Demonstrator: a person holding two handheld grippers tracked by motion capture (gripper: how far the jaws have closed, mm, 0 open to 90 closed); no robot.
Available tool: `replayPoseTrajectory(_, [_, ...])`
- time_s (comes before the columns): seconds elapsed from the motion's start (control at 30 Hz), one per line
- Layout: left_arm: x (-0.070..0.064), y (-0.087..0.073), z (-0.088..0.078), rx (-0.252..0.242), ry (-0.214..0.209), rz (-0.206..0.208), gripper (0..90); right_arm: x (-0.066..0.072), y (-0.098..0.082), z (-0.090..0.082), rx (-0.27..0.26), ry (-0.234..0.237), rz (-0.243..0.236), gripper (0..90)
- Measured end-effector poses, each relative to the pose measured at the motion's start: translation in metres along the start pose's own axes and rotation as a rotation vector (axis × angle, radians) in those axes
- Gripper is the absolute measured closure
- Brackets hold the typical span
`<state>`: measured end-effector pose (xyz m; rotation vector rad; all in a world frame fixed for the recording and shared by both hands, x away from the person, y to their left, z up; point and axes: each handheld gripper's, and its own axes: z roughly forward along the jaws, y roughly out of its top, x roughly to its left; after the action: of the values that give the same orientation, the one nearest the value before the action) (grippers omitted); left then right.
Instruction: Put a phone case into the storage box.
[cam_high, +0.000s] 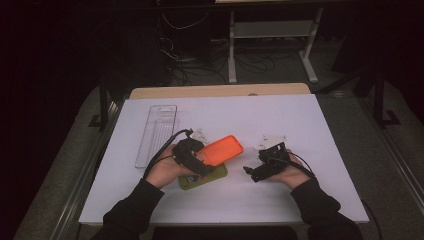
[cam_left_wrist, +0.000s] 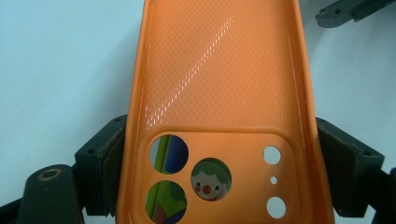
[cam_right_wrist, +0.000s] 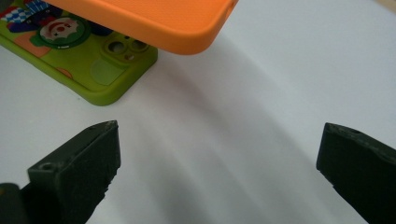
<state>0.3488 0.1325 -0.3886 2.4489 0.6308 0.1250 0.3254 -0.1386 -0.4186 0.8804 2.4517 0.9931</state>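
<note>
The left gripper (cam_high: 192, 156) is clamped on an orange phone case (cam_high: 220, 149), its jaws pressing on the two long sides of the case at the end with the camera cut-outs. In the left gripper view the orange phone case (cam_left_wrist: 219, 70) runs away from the jaws with its hollow inner side facing the camera, and its textured inside catches a streak of light. Through the round camera holes a clown face and bright colours show from below.

Those colours belong to a green phone case (cam_high: 202, 178) that lies flat on the white desk (cam_high: 280, 200), near the front edge and left of the middle. The orange case is held just above it, tilted, with its free end pointing to the far right. In the right gripper view the green phone case (cam_right_wrist: 88, 60) shows its printed back and camera bump, and the orange phone case (cam_right_wrist: 154, 21) hangs over it, clear of the desk.

The right gripper (cam_high: 265, 167) is held right of the cases, well apart from them, and its jaws stand wide apart with nothing between them.

A clear plastic tray (cam_high: 157, 132) lies on the left part of the desk, farther back.
</note>
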Motion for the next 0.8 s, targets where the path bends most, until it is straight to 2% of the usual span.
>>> replayPoseTrajectory(0.03, [0.0,0.0,0.0,0.003,-0.002,0.002,15.8,0.001,0.0,-0.001,0.0,-0.004,-0.004,0.0])
replayPoseTrajectory(0.1, [0.0,0.0,0.001,0.005,0.0,0.002,15.8,0.003,0.0,-0.001,-0.004,-0.032,-0.049,0.0])
replayPoseTrajectory(0.17, [0.0,0.0,0.001,0.005,0.0,0.001,15.8,0.004,0.0,-0.001,-0.004,-0.035,-0.044,0.0])
replayPoseTrajectory(0.33, [0.0,0.0,0.0,0.006,-0.003,0.005,15.8,0.006,0.001,-0.002,0.0,-0.091,-0.131,0.0])
replayPoseTrajectory(0.4, [0.0,-0.001,0.001,0.002,0.0,0.004,15.8,0.006,0.001,-0.002,-0.004,-0.097,-0.146,0.0])
replayPoseTrajectory(0.43, [-0.002,-0.001,0.002,-0.016,0.0,-0.016,15.8,0.007,0.001,-0.002,-0.005,-0.099,-0.151,0.0])
replayPoseTrajectory(0.57, [-0.001,-0.001,0.001,-0.008,0.0,-0.011,15.8,0.01,0.0,-0.002,-0.007,-0.123,-0.202,0.0])
replayPoseTrajectory(0.7, [-0.001,-0.001,0.001,-0.005,0.001,-0.008,15.8,0.013,0.001,-0.001,-0.001,-0.156,-0.267,0.0])
replayPoseTrajectory(0.73, [-0.001,-0.001,0.001,-0.005,0.0,-0.007,15.8,0.014,0.001,-0.001,0.003,-0.177,-0.316,0.0])
replayPoseTrajectory(0.8, [-0.001,-0.001,0.001,-0.004,0.0,-0.007,15.8,0.015,0.001,0.0,0.008,-0.183,-0.331,0.0])
